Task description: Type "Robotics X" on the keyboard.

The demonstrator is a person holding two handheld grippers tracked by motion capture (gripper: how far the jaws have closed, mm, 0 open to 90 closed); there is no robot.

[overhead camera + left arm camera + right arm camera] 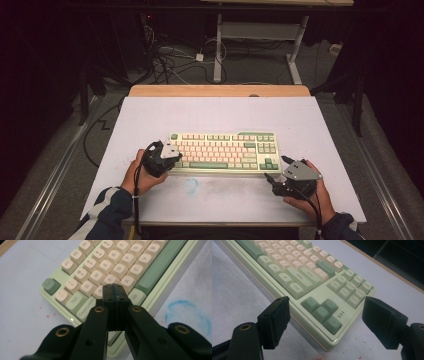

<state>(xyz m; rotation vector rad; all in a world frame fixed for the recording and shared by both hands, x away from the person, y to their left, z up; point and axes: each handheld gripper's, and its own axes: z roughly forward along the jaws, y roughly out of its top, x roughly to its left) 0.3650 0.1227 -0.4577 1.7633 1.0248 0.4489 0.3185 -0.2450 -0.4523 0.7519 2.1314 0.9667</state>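
keyboard (pixel 223 151), tongs (pixel 171 161) left, tongs (pixel 275 168) right

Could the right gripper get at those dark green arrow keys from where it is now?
Probably yes. The right gripper hangs open just off the keyboard's near corner, and the arrow keys lie straight ahead between its fingers with nothing in between.

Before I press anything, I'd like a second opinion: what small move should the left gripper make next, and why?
Probably a short dip straight down. The left gripper is shut, its tip poised just above the keyboard near the A key; the right gripper waits open by the arrow keys.
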